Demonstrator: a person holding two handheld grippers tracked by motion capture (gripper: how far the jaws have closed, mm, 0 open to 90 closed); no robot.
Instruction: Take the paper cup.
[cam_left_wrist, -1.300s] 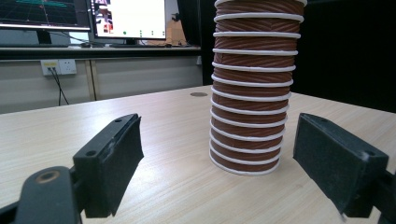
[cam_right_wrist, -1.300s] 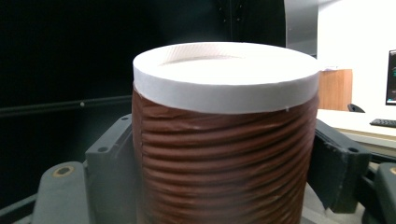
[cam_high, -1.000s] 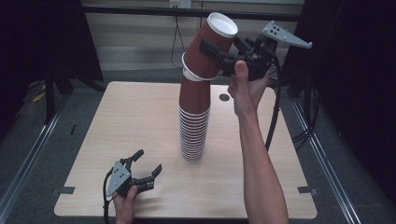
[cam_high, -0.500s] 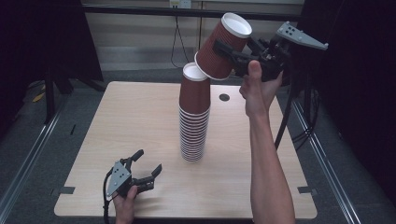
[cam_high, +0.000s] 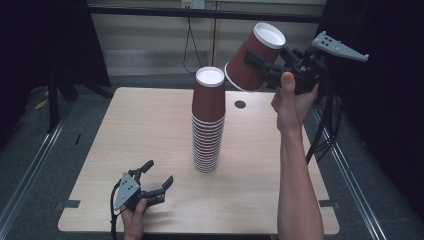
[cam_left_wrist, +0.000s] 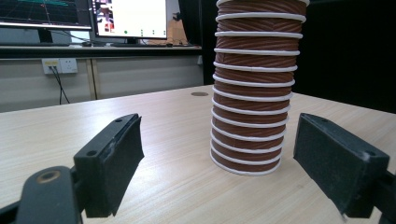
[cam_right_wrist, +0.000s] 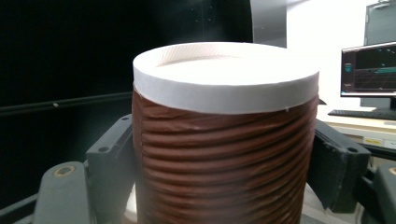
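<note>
Spread wide and gripping nothing, the two black jaws of the left gripper (cam_high: 156, 183) rest low on the pale wooden table (cam_high: 125, 130) near its front left corner, held by the person's left hand (cam_high: 134, 220). From the left gripper view (cam_left_wrist: 219, 158), the open jaws frame the base of the cup stack, which stands a little ahead of them and apart from both pads.

Moving right, one tall stack of brown ribbed paper cups with white rims (cam_high: 207, 125) stands upright near the middle of the table. I count roughly a dozen rims showing; the exact number is hard to tell, since they sit nested mouth-down, each over the one below. One small dark round hole (cam_high: 240, 104) marks the tabletop just behind and right of the stack.

Farther right and well above the table, the right gripper (cam_high: 265, 67) pinches one single brown ribbed paper cup (cam_high: 254, 56) by its sides, tilted, clear of the stack's top. In the right gripper view, the jaws press against both flanks of that cup (cam_right_wrist: 224, 154). The right hand (cam_high: 292, 100) holds this gripper up, forearm reaching from the table's front edge.
</note>
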